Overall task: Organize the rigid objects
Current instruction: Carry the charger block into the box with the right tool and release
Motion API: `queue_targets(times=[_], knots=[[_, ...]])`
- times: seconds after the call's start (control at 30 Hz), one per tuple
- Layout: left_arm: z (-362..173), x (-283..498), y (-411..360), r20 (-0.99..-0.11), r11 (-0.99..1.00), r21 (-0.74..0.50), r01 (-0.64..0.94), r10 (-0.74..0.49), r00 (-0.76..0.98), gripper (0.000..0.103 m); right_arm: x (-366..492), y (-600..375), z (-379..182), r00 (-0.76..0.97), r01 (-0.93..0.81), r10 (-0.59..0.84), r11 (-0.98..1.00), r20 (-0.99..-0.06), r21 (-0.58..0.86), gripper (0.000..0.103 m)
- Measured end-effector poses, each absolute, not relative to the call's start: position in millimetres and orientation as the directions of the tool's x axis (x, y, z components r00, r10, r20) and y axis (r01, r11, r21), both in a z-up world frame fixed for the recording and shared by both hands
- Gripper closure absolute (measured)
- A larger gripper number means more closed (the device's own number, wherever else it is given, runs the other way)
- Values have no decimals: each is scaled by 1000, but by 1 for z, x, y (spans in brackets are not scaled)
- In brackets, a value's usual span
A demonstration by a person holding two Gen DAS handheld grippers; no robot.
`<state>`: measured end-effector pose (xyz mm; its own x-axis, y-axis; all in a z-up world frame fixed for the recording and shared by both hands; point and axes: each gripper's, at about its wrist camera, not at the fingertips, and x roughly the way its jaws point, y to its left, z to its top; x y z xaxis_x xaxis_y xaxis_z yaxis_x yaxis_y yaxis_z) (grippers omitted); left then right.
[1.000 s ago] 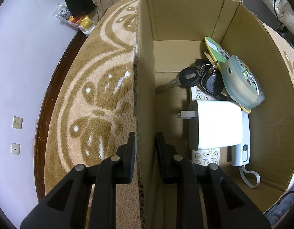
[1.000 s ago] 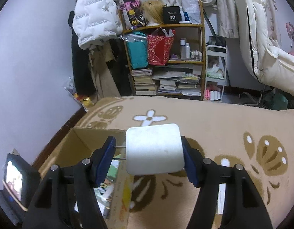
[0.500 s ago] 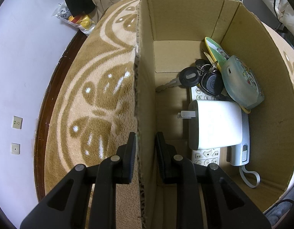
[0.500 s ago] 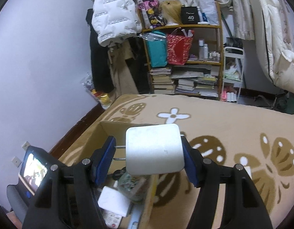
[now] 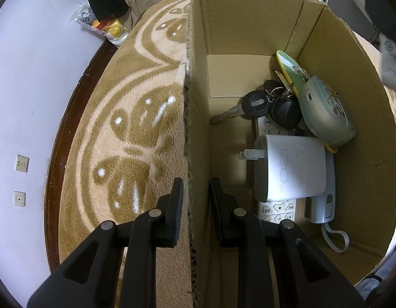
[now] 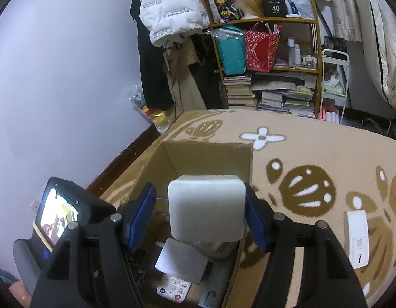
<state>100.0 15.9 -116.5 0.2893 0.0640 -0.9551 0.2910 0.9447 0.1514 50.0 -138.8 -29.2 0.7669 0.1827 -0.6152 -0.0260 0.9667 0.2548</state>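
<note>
An open cardboard box (image 5: 249,25) stands on a tan patterned carpet. My left gripper (image 5: 196,200) is shut on the box's left wall (image 5: 198,128), one finger outside and one inside. In the box lie a white plug adapter (image 5: 290,166), a bunch of keys (image 5: 269,102), a white remote (image 5: 274,210), a grey-green printed case (image 5: 323,113) and a grey device with a strap (image 5: 323,205). My right gripper (image 6: 201,213) is shut on a second white plug adapter (image 6: 206,208), prongs pointing left, held above the box (image 6: 205,151) over the items inside.
A white flat device (image 6: 357,238) lies on the carpet to the right of the box. Behind the carpet stand a crowded bookshelf (image 6: 269,77) and hanging coats (image 6: 169,5). A wall and dark skirting (image 5: 54,179) run along the left.
My right gripper has carried its white adapter left and slightly down, tilting further down, so it now hangs over the box's inside. The left gripper and box have not moved.
</note>
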Motion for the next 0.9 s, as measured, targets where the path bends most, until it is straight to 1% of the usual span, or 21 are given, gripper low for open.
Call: queue_targets(times=[0.13,0.47,0.7,0.9], knots=[[-117,101,17,-956,946,147,290,61,287,82,52,-137,-34,754,-32,198,963,-626,266,33],[-118,103,17,-956,946,147,290,61,286,82,55,-139,-47,733,-11,178,968,-657,250,33],[-118,105,19,-959,950,133,283,52,278,81,55,-132,-49,732,-13,141,981,-667,193,33],[-118,105,19,-959,950,132,283,51,277,81,58,-127,-53,720,-18,143,982,-679,188,33]])
